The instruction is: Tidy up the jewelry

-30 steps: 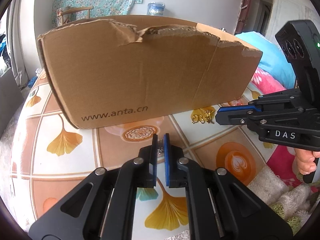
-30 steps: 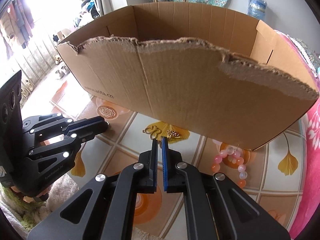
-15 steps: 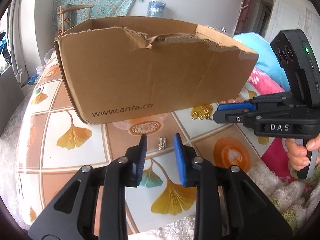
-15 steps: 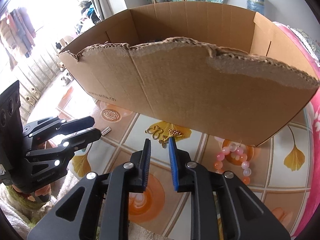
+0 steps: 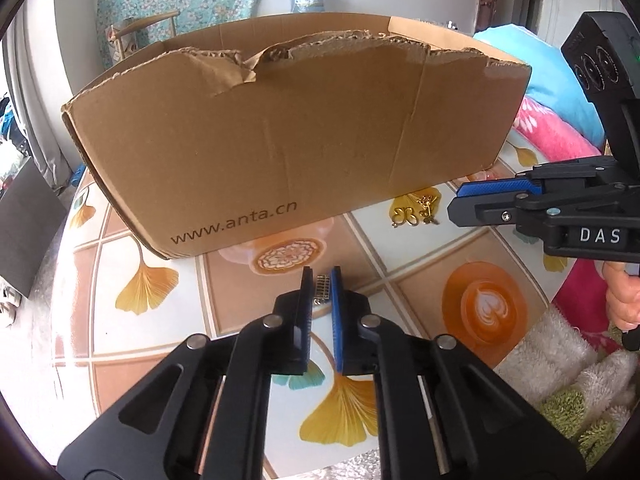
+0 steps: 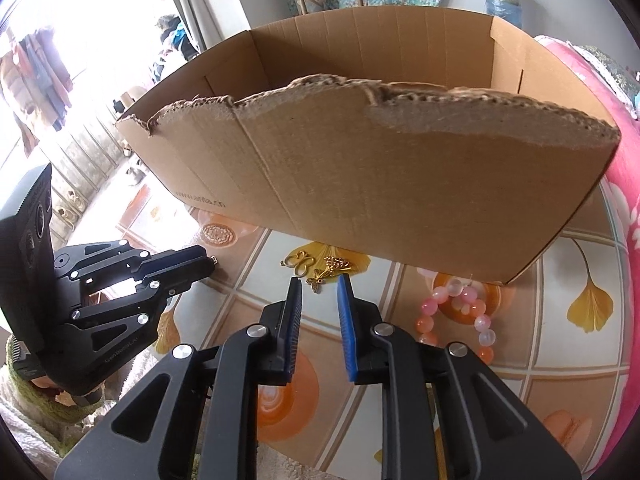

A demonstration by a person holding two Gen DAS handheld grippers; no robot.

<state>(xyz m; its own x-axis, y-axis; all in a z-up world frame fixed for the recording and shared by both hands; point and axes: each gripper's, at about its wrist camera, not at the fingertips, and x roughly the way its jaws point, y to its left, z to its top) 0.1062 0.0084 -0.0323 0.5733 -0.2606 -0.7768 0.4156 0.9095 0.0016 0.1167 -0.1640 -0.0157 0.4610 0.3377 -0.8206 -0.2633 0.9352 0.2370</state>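
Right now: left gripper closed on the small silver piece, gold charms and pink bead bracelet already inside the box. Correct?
Not quite. The gold charms and bead bracelet lie on the table in front of the box, not inside it; the right wrist view shows this. The left gripper has just closed on the silver piece.

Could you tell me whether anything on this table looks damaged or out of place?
Yes: the cardboard box is damaged. Its near wall has a ragged, torn top edge, with the outer paper layer peeled off at one end so the corrugation shows. The gold charms and the pink bead bracelet lie loose on the tablecloth outside it.
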